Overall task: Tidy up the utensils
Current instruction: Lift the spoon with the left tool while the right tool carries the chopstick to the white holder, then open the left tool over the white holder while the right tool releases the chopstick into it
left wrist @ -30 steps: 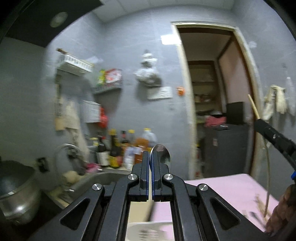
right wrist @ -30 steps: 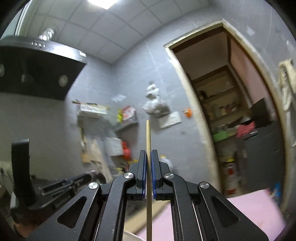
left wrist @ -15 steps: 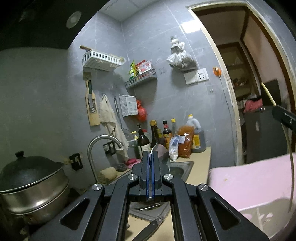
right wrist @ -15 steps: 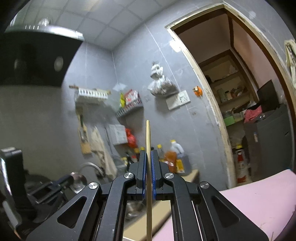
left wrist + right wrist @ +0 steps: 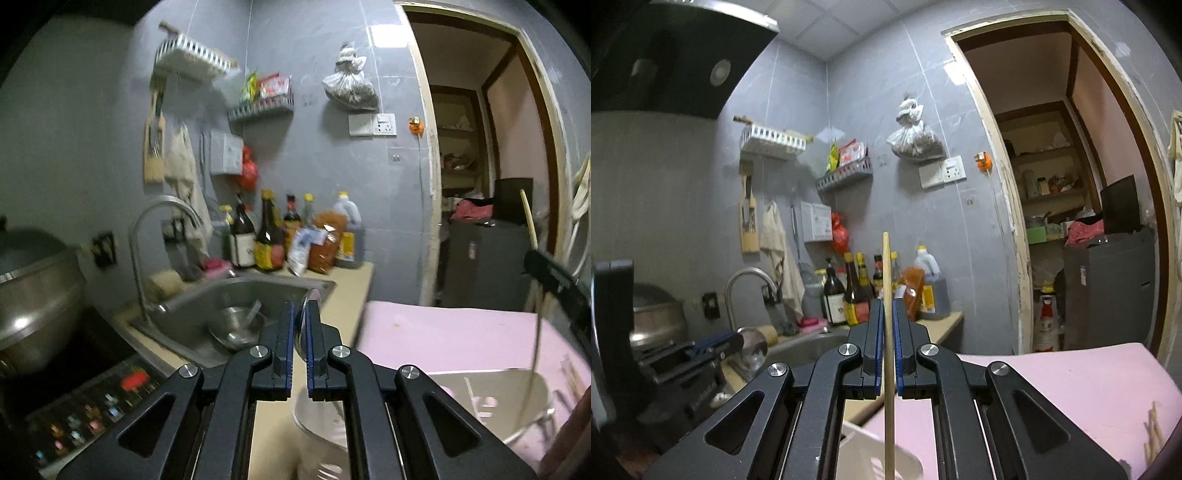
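My left gripper (image 5: 300,325) is shut on a metal spoon (image 5: 309,303), bowl end up between the pads; the spoon bowl also shows in the right wrist view (image 5: 752,349). My right gripper (image 5: 887,332) is shut on a wooden chopstick (image 5: 887,280) held upright; its tip also shows at the right of the left wrist view (image 5: 529,221). A white utensil holder (image 5: 491,402) stands below both grippers on the pink mat (image 5: 443,339), with thin sticks inside it. Its rim shows in the right wrist view (image 5: 871,454).
A steel sink (image 5: 236,306) with a bowl in it and a curved tap (image 5: 162,218) lie to the left. Sauce bottles (image 5: 269,240) line the wall. A steel pot (image 5: 33,302) sits on the stove at far left. An open doorway (image 5: 1071,206) is at right.
The left gripper has tilted downward over the second, bringing the sink and the white holder into view below it. The right gripper has tilted down a little. Both keep their hold.
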A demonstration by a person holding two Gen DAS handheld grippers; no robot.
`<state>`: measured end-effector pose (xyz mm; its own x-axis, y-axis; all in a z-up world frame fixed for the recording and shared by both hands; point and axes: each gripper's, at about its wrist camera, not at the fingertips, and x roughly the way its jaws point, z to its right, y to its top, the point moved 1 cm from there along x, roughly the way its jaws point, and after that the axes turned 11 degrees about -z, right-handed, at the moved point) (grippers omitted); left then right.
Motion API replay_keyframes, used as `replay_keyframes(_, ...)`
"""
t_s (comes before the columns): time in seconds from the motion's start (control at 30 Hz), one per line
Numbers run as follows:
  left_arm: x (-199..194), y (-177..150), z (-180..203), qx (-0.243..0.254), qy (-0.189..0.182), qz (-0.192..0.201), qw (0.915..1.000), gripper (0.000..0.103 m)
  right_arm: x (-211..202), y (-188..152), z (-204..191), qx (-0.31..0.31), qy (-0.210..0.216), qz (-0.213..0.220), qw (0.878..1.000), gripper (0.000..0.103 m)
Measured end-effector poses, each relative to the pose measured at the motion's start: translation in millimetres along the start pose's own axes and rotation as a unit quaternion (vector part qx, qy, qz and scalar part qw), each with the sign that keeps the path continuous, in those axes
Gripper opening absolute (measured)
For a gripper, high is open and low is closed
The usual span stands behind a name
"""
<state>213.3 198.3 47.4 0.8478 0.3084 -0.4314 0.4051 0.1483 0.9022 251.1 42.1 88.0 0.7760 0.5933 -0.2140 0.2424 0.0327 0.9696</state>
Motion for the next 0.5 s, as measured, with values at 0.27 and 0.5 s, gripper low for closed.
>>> replay_keyframes(0.27,-12,8,0,-0.022,-0.099,-0.035,0.9942,0.008,-2,-13,2,-0.002,0.004,-0.041,0.999,0.004)
replay_keyframes(0.5,-34,20,0,-0.051,-0.162,-0.030,0.9849,0.027,-15,-7,9,0.005,0.008,-0.049,0.999,0.021)
